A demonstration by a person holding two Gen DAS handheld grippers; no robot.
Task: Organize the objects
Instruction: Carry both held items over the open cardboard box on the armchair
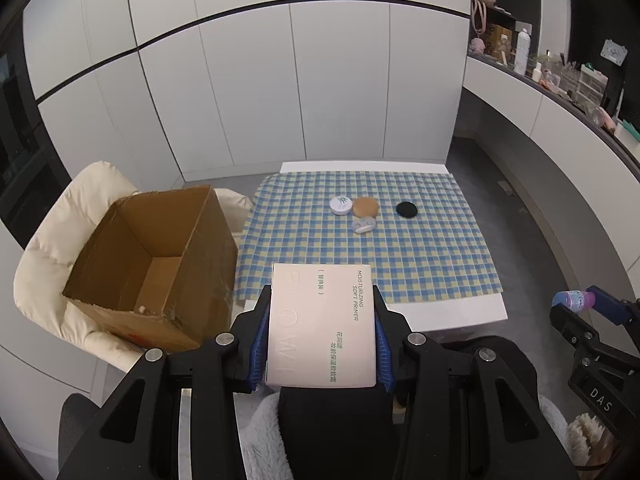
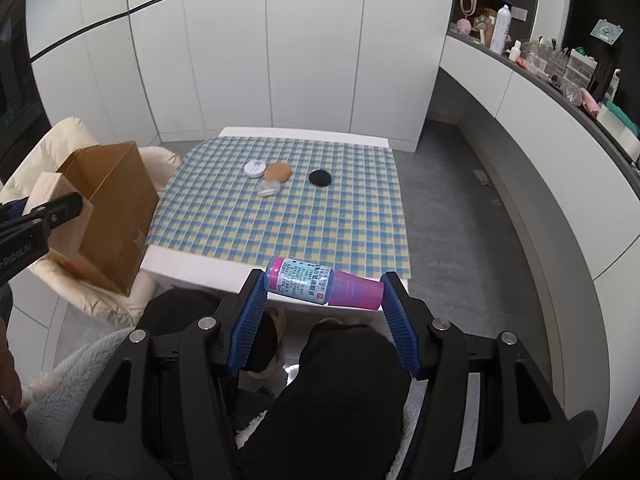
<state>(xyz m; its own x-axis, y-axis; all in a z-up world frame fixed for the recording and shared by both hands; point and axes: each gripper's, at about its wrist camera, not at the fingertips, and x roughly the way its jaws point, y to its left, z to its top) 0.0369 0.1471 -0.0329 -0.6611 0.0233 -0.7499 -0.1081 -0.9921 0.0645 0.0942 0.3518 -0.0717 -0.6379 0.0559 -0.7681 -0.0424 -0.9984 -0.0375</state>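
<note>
My left gripper [image 1: 322, 300] is shut on a flat pale pink primer box [image 1: 322, 324], held near the front edge of the checked table. An open cardboard box [image 1: 152, 268] stands to its left on a cream cushion. My right gripper [image 2: 323, 284] is shut on a pink-capped bottle [image 2: 320, 283] lying sideways between the pads, above the table's front edge. On the blue-and-yellow cloth [image 2: 304, 216] lie a white round tin [image 2: 255, 168], a tan puff [image 2: 277, 172], a clear round case [image 2: 268, 189] and a black round pad [image 2: 320, 178].
The cardboard box [image 2: 116, 208] sits on a cream padded chair [image 1: 60, 248] left of the table. A person's dark-clad knees [image 2: 332, 368] are below the grippers. A long counter [image 2: 560, 92] crowded with small items curves along the right wall. White cabinets stand behind the table.
</note>
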